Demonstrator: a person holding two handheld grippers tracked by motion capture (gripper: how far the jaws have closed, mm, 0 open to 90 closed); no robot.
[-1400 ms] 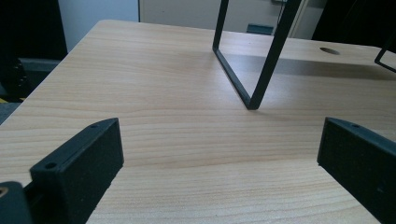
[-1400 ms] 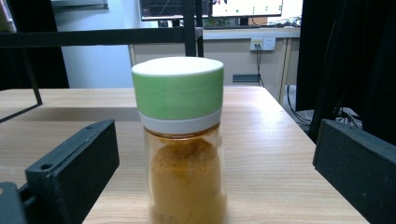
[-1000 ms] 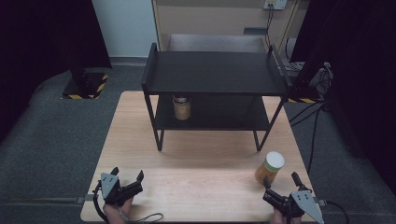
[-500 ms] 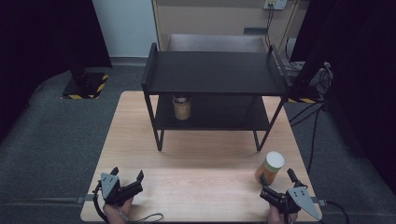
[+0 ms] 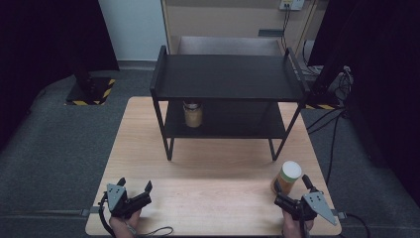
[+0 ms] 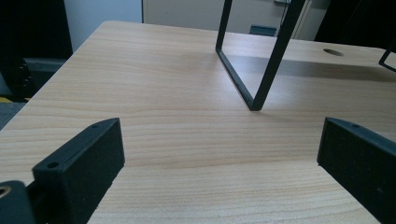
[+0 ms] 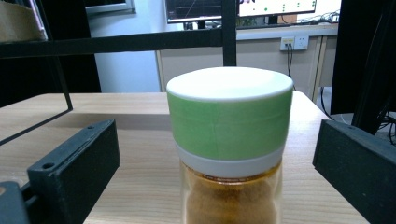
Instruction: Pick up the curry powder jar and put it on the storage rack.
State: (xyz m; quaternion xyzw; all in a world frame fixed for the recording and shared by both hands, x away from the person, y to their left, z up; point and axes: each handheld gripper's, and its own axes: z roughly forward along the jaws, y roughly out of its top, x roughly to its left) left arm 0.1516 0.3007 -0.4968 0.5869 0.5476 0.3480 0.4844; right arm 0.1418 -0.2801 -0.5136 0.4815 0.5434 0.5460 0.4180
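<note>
On the table (image 5: 208, 163), near its front right corner, a jar (image 5: 287, 177) stood upright, with a white and green lid and a yellow-brown powder inside. My right gripper (image 5: 292, 192) sat just behind it at the near edge, jaws spread wide, and in the right gripper view the jar (image 7: 229, 144) stood between the two black jaws with clear space on each side, touching neither. My right hand (image 5: 293, 224) held that tool low over the wood.

My left gripper (image 5: 134, 189) rested near the front left corner, well apart from the jar, and its jaws were wide too. In the left gripper view they framed bare tabletop (image 6: 177, 140), with a leg of the rack (image 6: 254, 60) standing farther on.

Farther back on the table stood the black rack (image 5: 228, 79), its top shelf bare. On its lower shelf, toward the left side, was a second jar (image 5: 192, 114); shadow under the top shelf made it hard to read, but it looked tan and may have had a dark lid.
</note>
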